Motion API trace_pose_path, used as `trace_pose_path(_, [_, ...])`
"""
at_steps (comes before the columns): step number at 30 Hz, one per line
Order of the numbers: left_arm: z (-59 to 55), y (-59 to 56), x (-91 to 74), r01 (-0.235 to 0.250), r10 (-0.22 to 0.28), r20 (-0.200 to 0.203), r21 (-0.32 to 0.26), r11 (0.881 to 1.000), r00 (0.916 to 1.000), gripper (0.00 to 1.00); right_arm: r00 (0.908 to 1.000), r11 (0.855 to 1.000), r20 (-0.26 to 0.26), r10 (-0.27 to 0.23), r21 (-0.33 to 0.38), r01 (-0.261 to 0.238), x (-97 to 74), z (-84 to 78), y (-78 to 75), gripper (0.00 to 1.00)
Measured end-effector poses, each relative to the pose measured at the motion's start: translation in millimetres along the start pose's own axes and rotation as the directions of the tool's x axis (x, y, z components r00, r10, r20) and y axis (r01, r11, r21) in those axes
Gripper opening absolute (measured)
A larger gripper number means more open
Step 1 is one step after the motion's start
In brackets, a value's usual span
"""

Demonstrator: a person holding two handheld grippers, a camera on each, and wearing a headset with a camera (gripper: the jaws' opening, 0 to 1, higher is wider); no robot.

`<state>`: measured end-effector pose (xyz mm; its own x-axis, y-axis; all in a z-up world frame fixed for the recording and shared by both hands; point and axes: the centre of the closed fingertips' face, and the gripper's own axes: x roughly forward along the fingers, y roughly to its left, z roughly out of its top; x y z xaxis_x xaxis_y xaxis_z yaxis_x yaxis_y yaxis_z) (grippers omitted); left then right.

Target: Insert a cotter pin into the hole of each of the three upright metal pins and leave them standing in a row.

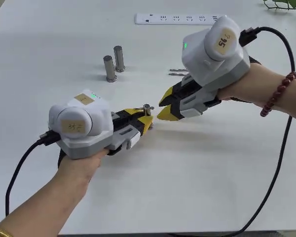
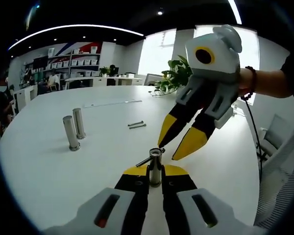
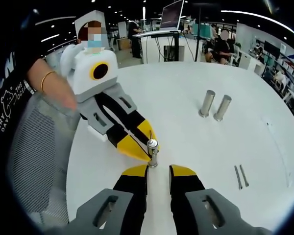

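My left gripper (image 1: 146, 120) is shut on one upright metal pin (image 2: 155, 165), low on the pin's body. A thin cotter pin (image 2: 143, 161) sticks out sideways from that pin's head. My right gripper (image 1: 163, 107) hovers just right of the pin with its yellow-tipped jaws open and nothing between them; in the right gripper view the held pin (image 3: 152, 151) stands just ahead of its fingertips. Two more metal pins (image 1: 109, 68) (image 1: 119, 58) stand upright side by side further back. Two loose cotter pins (image 1: 178, 72) lie flat on the table to their right.
The white table (image 1: 197, 168) is bare in front and to the right. A white power strip (image 1: 175, 19) lies along the far edge. Black cables trail from both grippers, the right one looping along the table's right side (image 1: 286, 133).
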<state>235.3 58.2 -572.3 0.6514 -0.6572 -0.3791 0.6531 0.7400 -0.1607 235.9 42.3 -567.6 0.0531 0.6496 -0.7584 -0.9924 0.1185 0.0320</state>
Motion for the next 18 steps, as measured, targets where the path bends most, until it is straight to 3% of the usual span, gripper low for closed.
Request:
trace_pose_path(8, [-0.3,-1.5,0.2,0.001,-0.001,-0.003,0.050,0.999,1.0000,0.07,0.9993,0.999,0.020,-0.030,0.046,0.029,-4.8,-1.7,-6.1,0.12])
trace_pose_path(18, [4.6,8.0,-3.6,-0.021,0.020,0.006,0.072,0.997,0.9998,0.07,0.9984,0.995,0.040,-0.040,0.098,0.036,-8.3,-1.1,-4.8,0.19])
